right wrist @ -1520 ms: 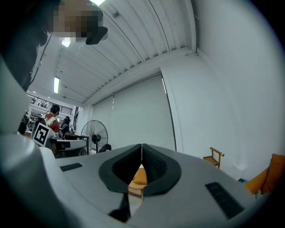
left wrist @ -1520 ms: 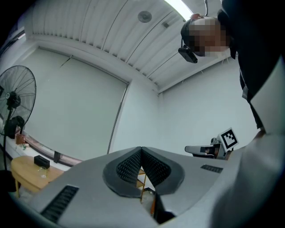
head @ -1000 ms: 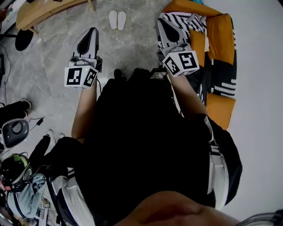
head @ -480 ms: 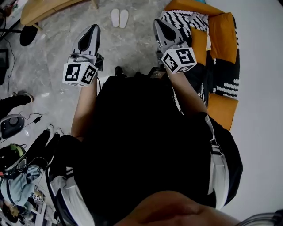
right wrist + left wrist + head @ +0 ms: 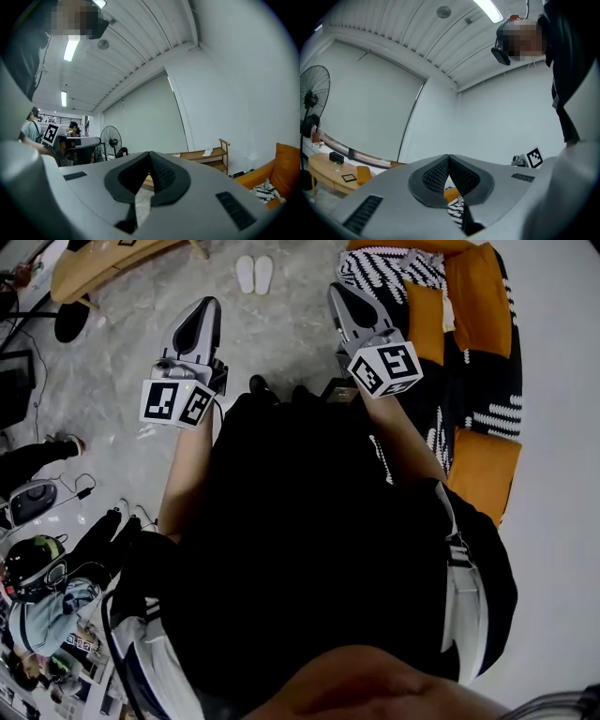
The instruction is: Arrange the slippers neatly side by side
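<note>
Plainly, the slippers [image 5: 254, 275] are a white pair on the grey stone-look floor [image 5: 281, 334], at twelve o'clock in the head view. They lie side by side and lengthwise parallel. Their inner edges seem to touch, though the pair is too small at that edge of the picture to be sure. Neither gripper is on them; both are well apart from the pair.

In the right gripper view a wooden rack [image 5: 208, 159] stands by the wall at three o'clock, with a pale thing [image 5: 207, 152] lying on its upper shelf.

The left gripper [image 5: 208, 307] is held out level at eleven o'clock, its tip toward the slippers and the left marker cube [image 5: 176, 402] at the wrist end. In its own view the ribbed black pads meet at the tip, with nothing between them. The right gripper [image 5: 336, 292] reaches out level at one o'clock with the right marker cube [image 5: 385, 369] behind it. Its jaws are likewise pressed together and hold nothing. The person [image 5: 309, 549], in a dark top, fills the middle of the head view, with both forearms stretched forward.

An orange sofa [image 5: 478, 324] with black-and-white patterned covers lies at two o'clock, just beside the right gripper's tip. A wooden table [image 5: 94, 263] sits at eleven o'clock, a helmet [image 5: 33, 563] at eight o'clock. A standing fan [image 5: 314, 89] shows at nine o'clock in the left gripper view.
</note>
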